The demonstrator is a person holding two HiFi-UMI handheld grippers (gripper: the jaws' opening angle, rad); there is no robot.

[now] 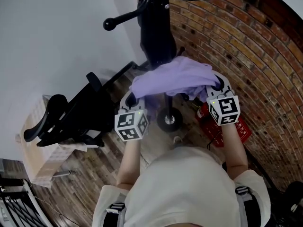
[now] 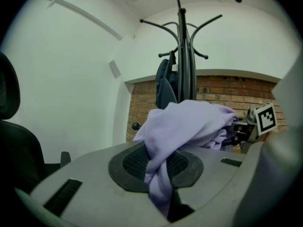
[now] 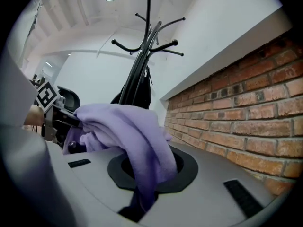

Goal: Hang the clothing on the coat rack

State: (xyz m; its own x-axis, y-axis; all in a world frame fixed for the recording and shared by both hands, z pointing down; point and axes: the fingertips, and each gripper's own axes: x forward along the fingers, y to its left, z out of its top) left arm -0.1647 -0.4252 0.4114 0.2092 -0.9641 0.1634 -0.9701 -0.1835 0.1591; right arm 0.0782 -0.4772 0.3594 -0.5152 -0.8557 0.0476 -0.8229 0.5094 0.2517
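A lilac garment (image 1: 173, 79) hangs bunched between my two grippers, just in front of the black coat rack (image 1: 156, 27). My left gripper (image 1: 132, 100) is shut on the garment's left end (image 2: 158, 174), the cloth pinched between its jaws. At the other end my right gripper (image 1: 214, 86) is shut on the lilac garment (image 3: 142, 160) as well. The coat rack's pole and curved hooks (image 2: 182, 32) rise ahead of both grippers, hooks (image 3: 149, 39) well above the cloth. A dark garment (image 2: 164, 86) hangs on the rack.
A brick wall (image 1: 251, 51) curves along the right. A black office chair (image 1: 71, 112) stands at the left by a white wall. A red crate (image 1: 213, 129) lies on the wooden floor near the rack's round base (image 1: 169, 119).
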